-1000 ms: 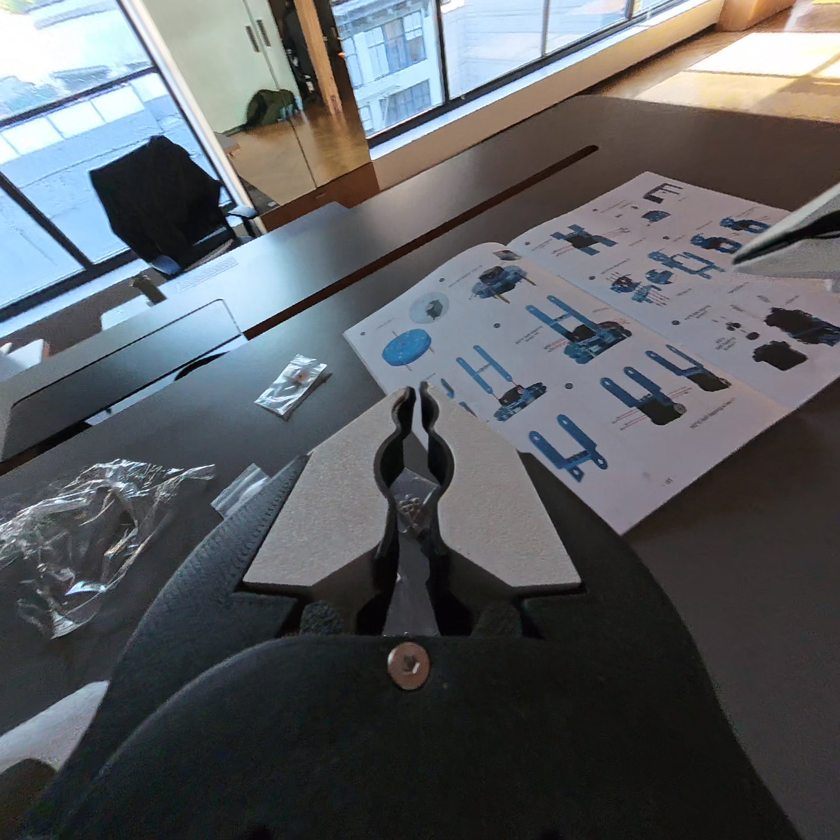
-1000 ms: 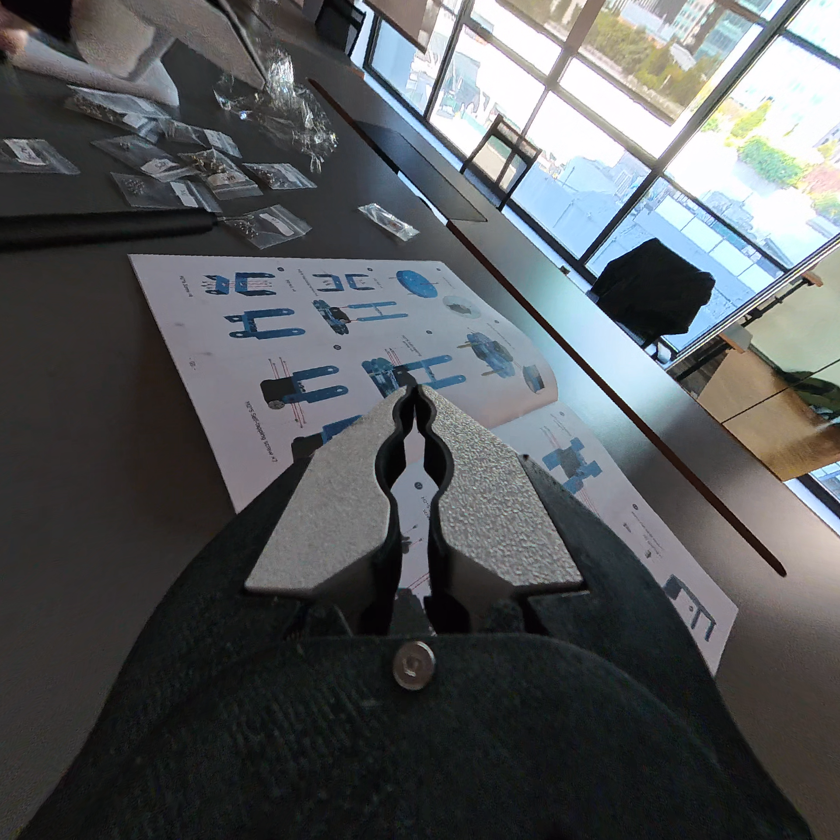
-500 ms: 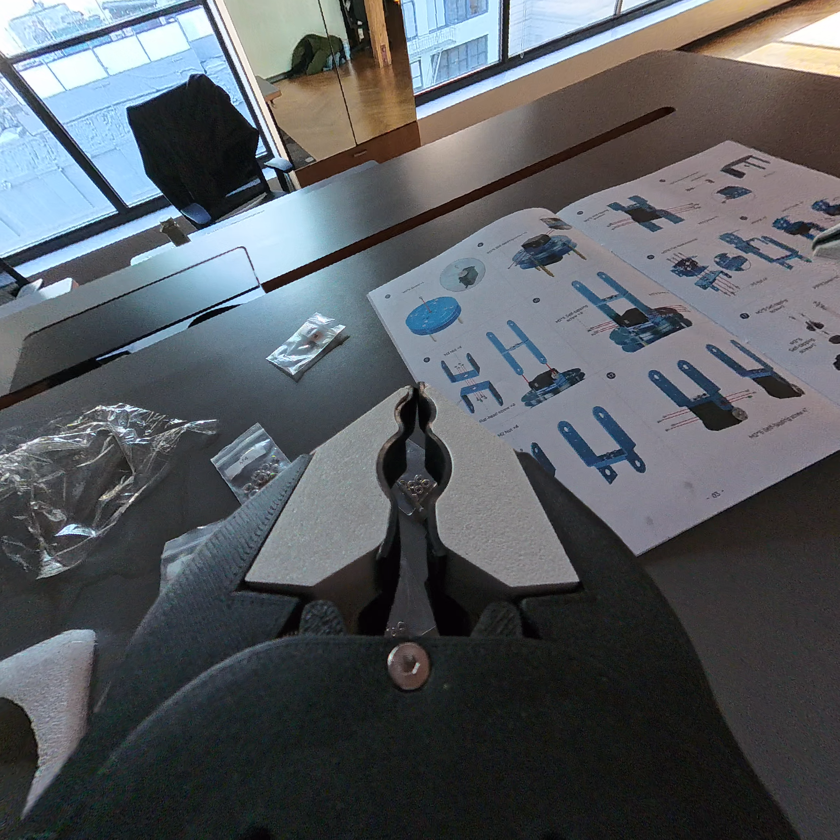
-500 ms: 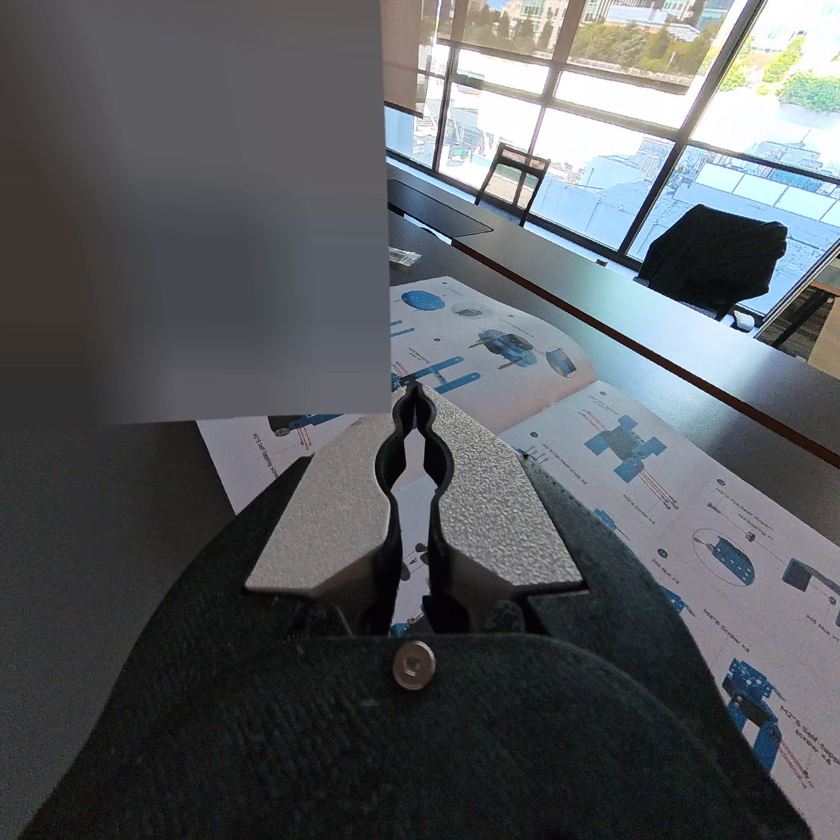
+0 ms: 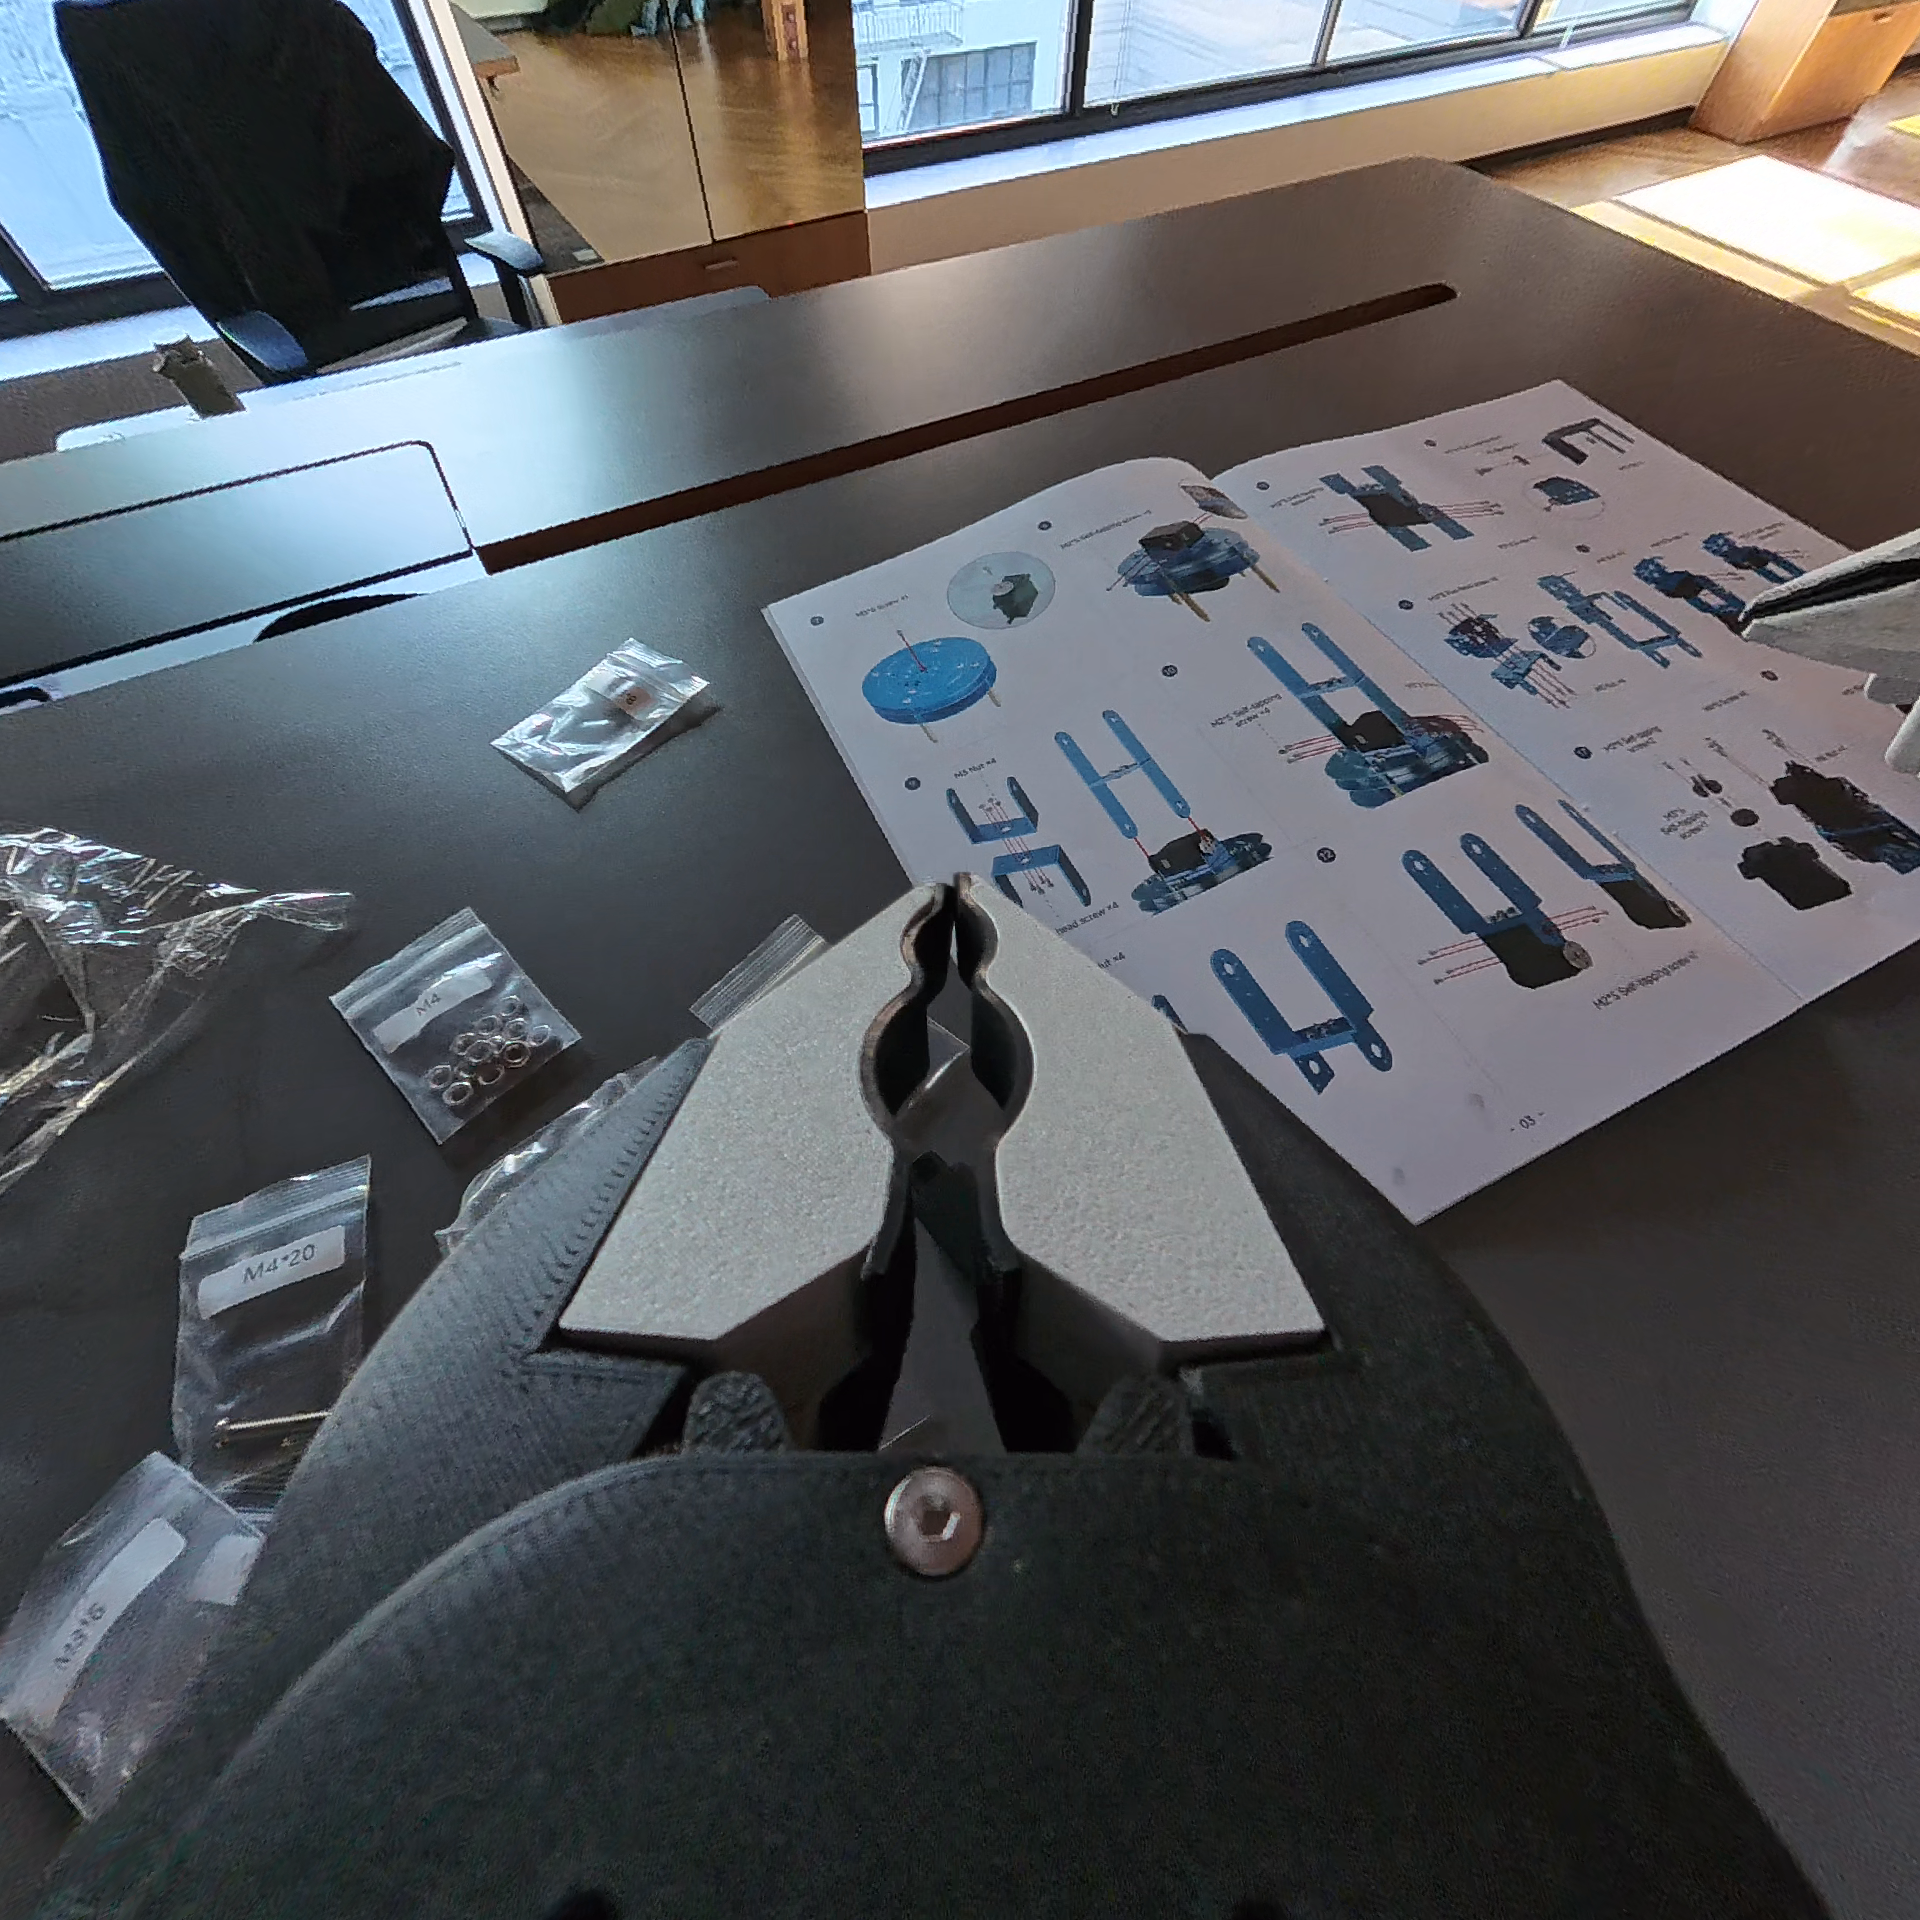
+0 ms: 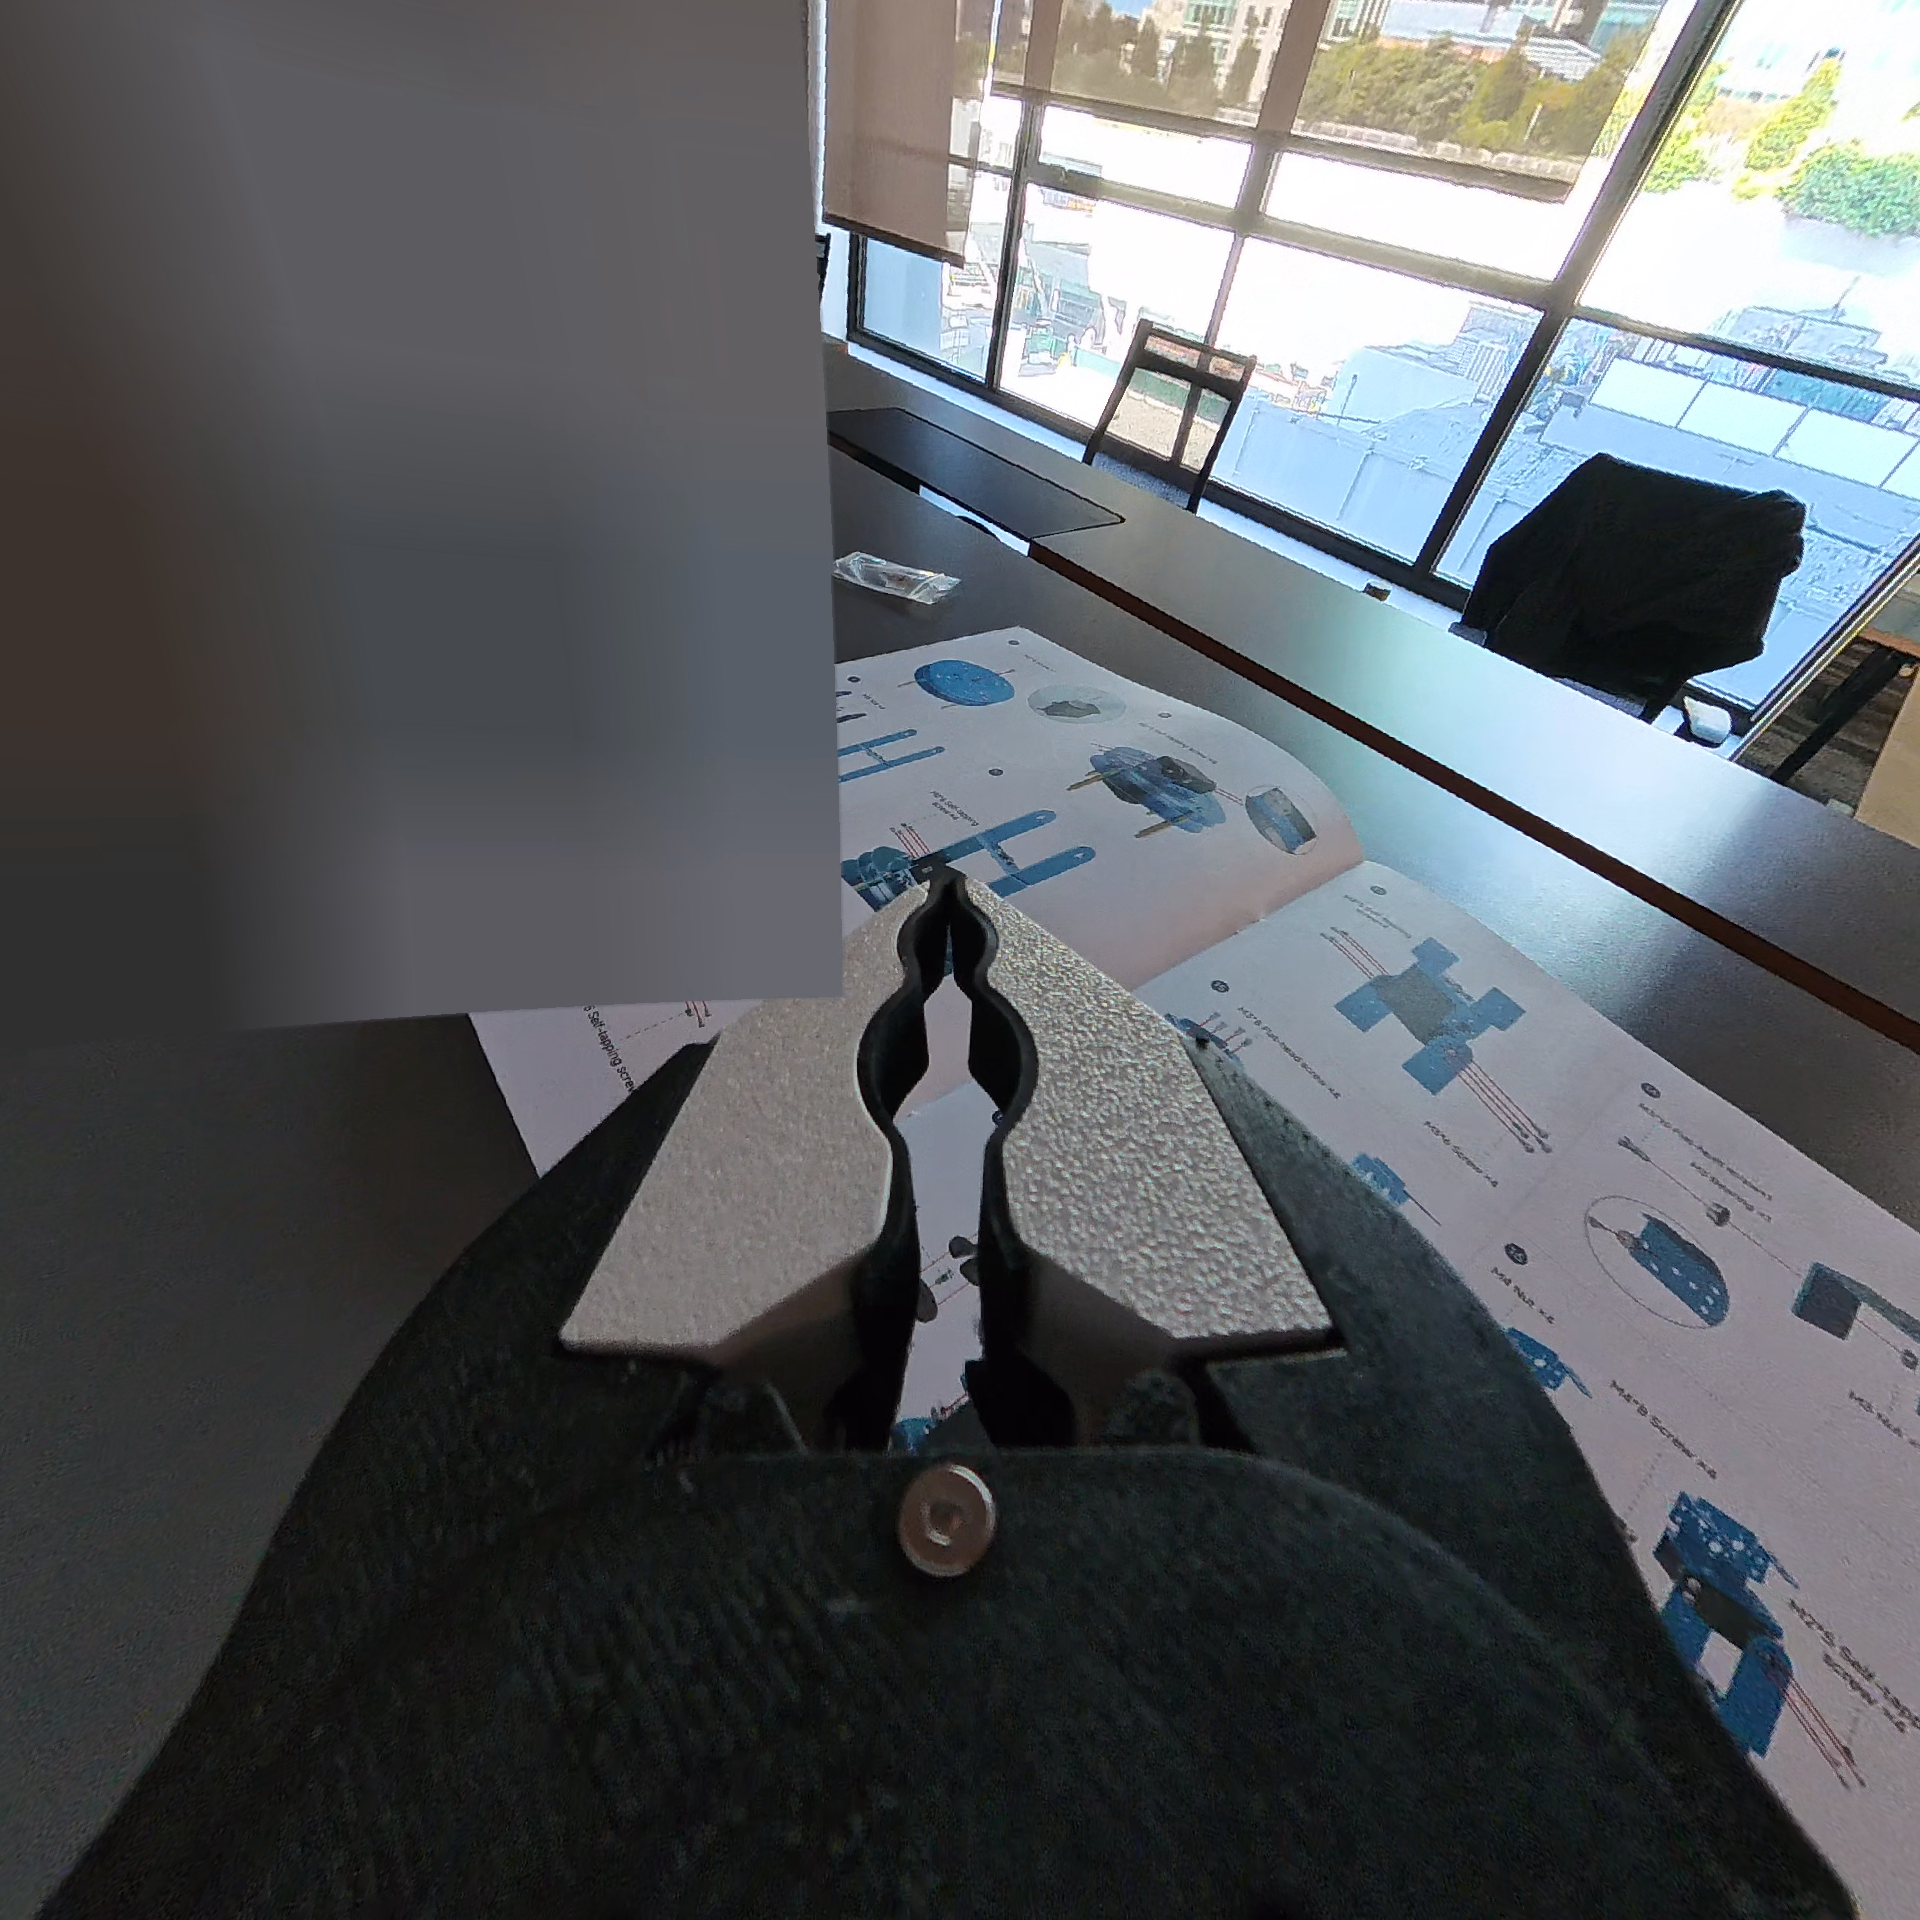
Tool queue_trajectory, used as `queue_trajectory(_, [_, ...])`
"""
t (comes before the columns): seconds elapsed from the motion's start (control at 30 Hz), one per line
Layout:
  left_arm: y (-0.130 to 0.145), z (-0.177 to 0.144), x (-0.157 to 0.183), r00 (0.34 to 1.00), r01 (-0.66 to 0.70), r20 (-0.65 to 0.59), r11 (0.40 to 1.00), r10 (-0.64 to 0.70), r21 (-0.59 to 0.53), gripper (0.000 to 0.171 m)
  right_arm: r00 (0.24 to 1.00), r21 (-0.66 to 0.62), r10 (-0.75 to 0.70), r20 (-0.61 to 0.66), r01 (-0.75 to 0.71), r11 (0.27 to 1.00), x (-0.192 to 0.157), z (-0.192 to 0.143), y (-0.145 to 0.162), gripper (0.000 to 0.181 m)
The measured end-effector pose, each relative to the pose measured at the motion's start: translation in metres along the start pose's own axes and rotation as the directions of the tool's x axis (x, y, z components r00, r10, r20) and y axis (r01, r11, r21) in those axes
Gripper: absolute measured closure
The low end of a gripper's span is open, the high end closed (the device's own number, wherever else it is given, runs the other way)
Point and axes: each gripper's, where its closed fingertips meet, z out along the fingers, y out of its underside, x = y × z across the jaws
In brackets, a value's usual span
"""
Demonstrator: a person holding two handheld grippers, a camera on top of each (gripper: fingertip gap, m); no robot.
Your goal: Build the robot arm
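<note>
A clear bag [image 5: 758, 966] peeks from under your left gripper [image 5: 954, 909], jaws clenched tip to tip; whether they pinch it cannot be told. In the last second that gripper has drawn back over more small bags, one of nuts [image 5: 457, 1023], on the dark table [image 5: 1662, 1351]. Your right gripper [image 6: 951, 894] hangs closed and empty above the open booklet [image 5: 1351, 779]

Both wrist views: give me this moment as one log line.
left gripper shut, over parts bags | right gripper shut, above open manual | dark table
</note>
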Motion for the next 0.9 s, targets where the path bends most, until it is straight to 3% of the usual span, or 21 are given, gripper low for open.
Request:
queue_trajectory(0.43, [0.006,0.003,0.007,0.999,0.019,-0.046,0.999,-0.021,-0.039,0.171,1.000,-0.015,-0.015,0.006,0.015,1.000,-0.001,0.002,0.002,0.181])
queue_trajectory(0.9, [-0.017,-0.013,-0.008,0.999,0.042,0.009,0.994,-0.043,0.099,0.171,0.996,0.004,-0.090,-0.011,0.090,0.996,-0.006,0.000,-0.003,0.181])
